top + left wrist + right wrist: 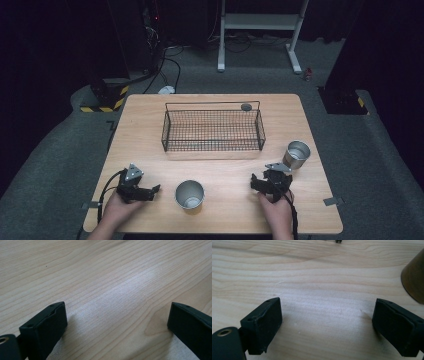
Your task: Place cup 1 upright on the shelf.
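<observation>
Two metal cups stand upright on the wooden table [150, 125]: one cup [190, 194] near the front middle, the other cup [298, 154] at the right. A black wire basket [213, 131] sits at the middle back. My left gripper [152, 192] rests low at the front left, open, a little left of the front cup. My right gripper [255, 184] is open between the two cups. The left gripper [117, 312] has bare wood between its jaws. The right gripper [327, 308] also holds nothing; a cup's side [414, 277] shows at its right edge, and I cannot tell which cup.
A small dark round thing [246, 106] lies by the basket's far right corner. Bare wood runs between the basket and the cups. Beyond the table stand a white frame [260, 22], cables and hazard-striped blocks [107, 95] on the grey floor.
</observation>
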